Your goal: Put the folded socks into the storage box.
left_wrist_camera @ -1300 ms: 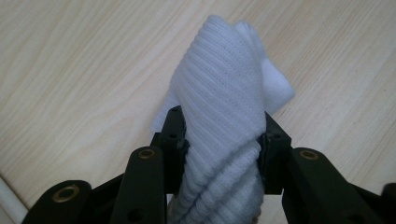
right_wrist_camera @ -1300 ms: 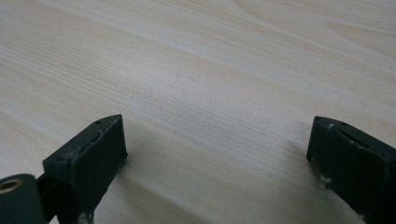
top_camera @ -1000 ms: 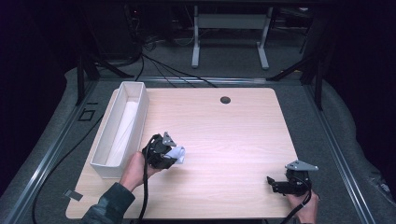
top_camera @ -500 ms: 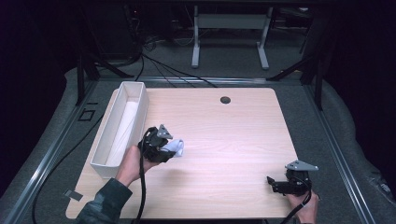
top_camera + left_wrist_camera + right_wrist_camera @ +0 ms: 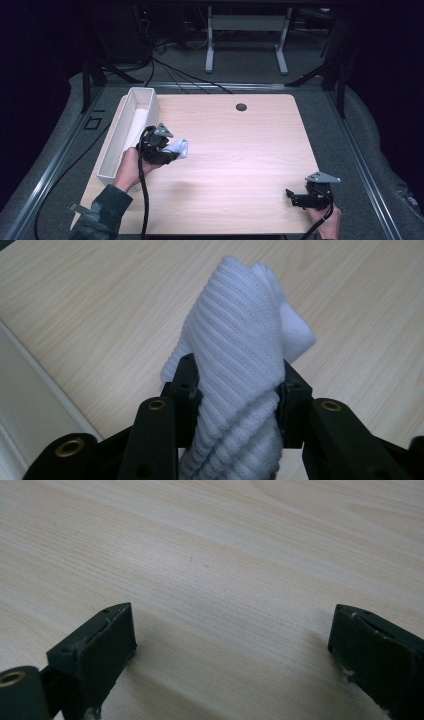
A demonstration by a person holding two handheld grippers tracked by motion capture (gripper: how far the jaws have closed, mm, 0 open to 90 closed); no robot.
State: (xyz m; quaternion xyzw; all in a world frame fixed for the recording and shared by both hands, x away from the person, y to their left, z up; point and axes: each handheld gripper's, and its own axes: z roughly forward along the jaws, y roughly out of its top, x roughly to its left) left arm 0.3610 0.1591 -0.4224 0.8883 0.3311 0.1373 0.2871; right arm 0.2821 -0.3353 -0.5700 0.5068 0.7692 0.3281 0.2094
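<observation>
The left claw (image 5: 235, 390) is pinching a white ribbed cloth (image 5: 245, 350), its two black jaws pressing on either side of the bunched knit. The cloth is bulging out past the jaws and seems to be hanging clear of the table (image 5: 240, 150), though the high view is too small to be sure. In that view the left claw (image 5: 172, 150) is holding the cloth (image 5: 179, 147) just beside a long white tray (image 5: 114, 150) lying along the table's left edge. The person's left hand (image 5: 129, 167) is gripping the tool from below. Well apart, near the table's front right corner, the right claw (image 5: 232, 645) is sitting with its jaws spread wide and nothing between them, low over bare wood.
</observation>
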